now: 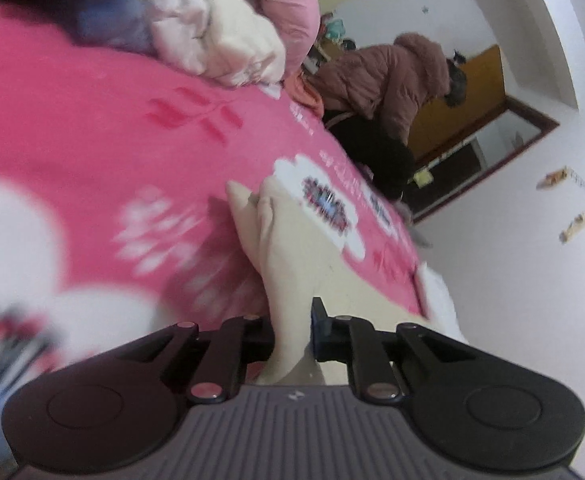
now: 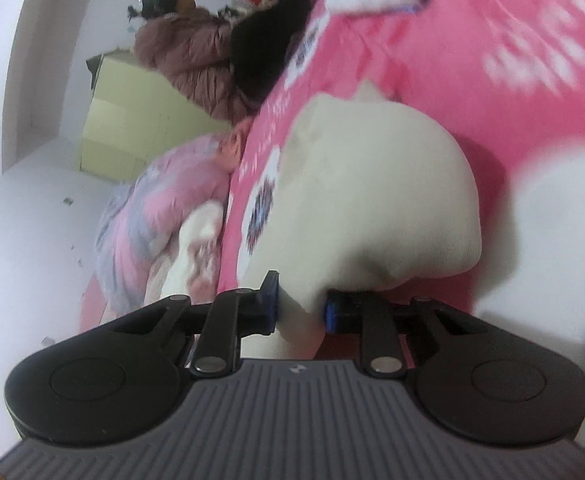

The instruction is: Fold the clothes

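Observation:
A cream garment (image 1: 288, 256) lies stretched over the pink bedspread (image 1: 92, 132), one end lifted toward the camera. My left gripper (image 1: 292, 328) is shut on that end, the cloth pinched between its black pads. In the right wrist view the same cream garment (image 2: 376, 200) bulges up from the pink bedspread (image 2: 472, 80), and my right gripper (image 2: 300, 308) is shut on a bunched fold of it between its blue-edged pads. Both views are tilted and blurred.
A heap of white, lilac and blue clothes (image 1: 196, 28) lies at the far side of the bed. A person in a brown padded jacket (image 1: 388, 76) bends at the bed's edge, near a yellow cabinet (image 2: 132, 128). A pink-and-grey quilt (image 2: 160, 208) hangs beside the bed.

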A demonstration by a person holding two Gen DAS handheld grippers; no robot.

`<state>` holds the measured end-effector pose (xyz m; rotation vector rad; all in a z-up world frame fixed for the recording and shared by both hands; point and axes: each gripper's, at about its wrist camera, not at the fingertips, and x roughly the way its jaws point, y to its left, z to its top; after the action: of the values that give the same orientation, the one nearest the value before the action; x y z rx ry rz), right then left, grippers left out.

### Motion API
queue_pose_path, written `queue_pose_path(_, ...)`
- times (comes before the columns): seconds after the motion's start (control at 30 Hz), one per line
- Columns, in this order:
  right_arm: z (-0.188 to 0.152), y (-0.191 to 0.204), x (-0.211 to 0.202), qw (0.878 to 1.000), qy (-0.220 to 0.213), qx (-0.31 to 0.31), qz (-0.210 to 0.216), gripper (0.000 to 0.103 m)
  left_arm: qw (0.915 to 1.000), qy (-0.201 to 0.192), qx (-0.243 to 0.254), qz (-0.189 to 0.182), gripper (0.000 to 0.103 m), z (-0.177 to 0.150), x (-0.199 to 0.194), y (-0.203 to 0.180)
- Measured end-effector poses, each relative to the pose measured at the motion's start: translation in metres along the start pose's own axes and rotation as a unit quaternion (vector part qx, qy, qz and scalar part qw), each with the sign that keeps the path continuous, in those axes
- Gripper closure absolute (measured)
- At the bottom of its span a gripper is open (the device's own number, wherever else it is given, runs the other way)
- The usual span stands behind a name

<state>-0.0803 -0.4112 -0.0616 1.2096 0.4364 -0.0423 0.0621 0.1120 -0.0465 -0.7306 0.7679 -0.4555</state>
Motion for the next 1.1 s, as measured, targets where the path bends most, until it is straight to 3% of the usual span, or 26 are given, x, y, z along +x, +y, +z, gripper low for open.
queue_pose_path(0.1,-0.034,-0.002,-0.027,1.000,0.011,-0.014,-0.007,0.082,0.9998,0.010,-0.003,0.016,0.089,-0.016,-0.021,0.021)
queue_pose_path(0.2,-0.054,-0.005,-0.040,0.998,0.017,-0.045,-0.031,0.077,0.9990,-0.001,-0.008,0.043,0.072,-0.015,-0.027,0.039)
queue_pose_path(0.3,-0.051,-0.004,-0.044,0.997,0.025,-0.053,-0.048,0.068,0.9988,-0.028,-0.009,0.039,0.067,-0.003,-0.038,0.044)
queue_pose_path(0.4,-0.050,0.000,-0.051,0.995,0.033,-0.071,-0.067,0.064,0.9977,-0.051,0.023,0.038,0.055,0.009,-0.048,0.039)
queue_pose_path(0.53,-0.052,0.011,-0.069,0.988,0.040,-0.111,-0.098,0.062,0.9965,-0.047,0.061,0.032,0.048,0.020,-0.042,0.023)
queue_pose_path(0.7,-0.041,0.039,-0.093,0.965,-0.014,-0.183,-0.187,0.062,0.9945,-0.010,0.100,0.029,0.047,0.040,-0.005,-0.007)
queue_pose_path(0.9,-0.016,0.072,-0.064,0.941,-0.043,-0.292,-0.166,0.062,0.9721,0.023,0.219,0.080,0.047,0.049,0.047,-0.045)
queue_pose_path(1.0,0.006,0.082,-0.033,0.926,-0.042,-0.344,-0.149,0.055,0.9673,0.044,0.233,0.090,0.047,0.054,0.066,-0.045)
queue_pose_path(1.1,0.030,0.087,0.000,0.911,-0.032,-0.388,-0.133,0.050,0.9682,0.059,0.226,0.089,0.047,0.060,0.074,-0.038)
